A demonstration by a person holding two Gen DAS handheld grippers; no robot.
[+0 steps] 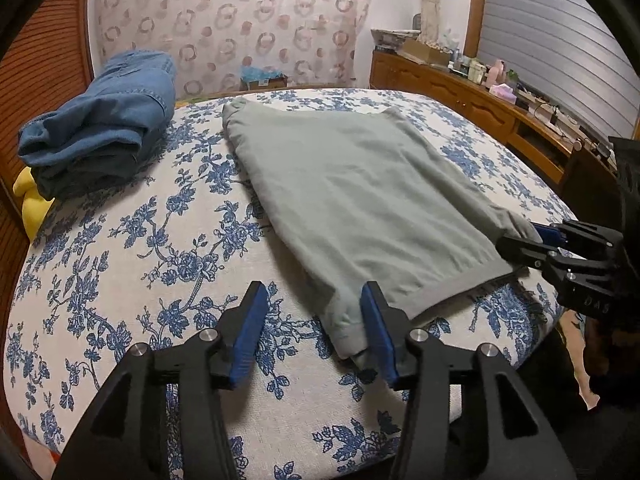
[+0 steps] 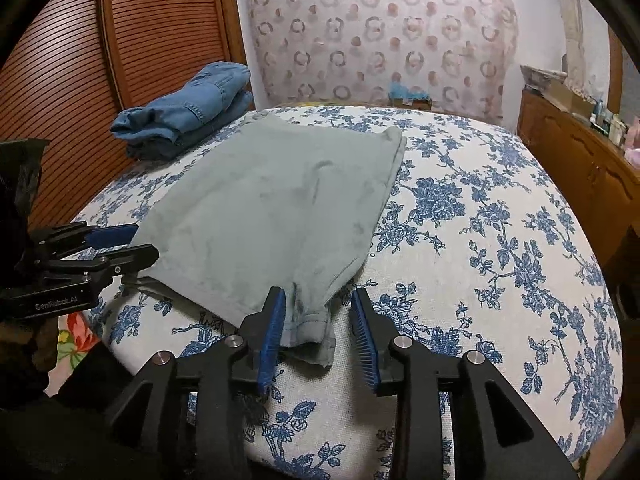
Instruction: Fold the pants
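Pants of grey-green cloth lie folded flat on the bed, reaching from near its far edge to its near edge, where the cuffed ends rest. The bed wears a white cover printed with blue flowers.

The left gripper sits low at the near edge by the pants' left near corner. Its jaws stand open, the blue pads well apart; the right pad touches the side of the cuff there, and the left pad is over bare cover. Nothing is clamped between them.

The right gripper sits at the near edge by the pants' right near corner. Its jaws are open too, and the hemmed cuff lies in the gap between them, against the left pad and clear of the right one.

Folded blue jeans sit in a stack at the bed's far left corner, apart from the pants, beside a slatted wooden door. A yellow object shows just beside the stack at the bed's left edge. A wooden dresser with clutter on top runs along the right side of the room.
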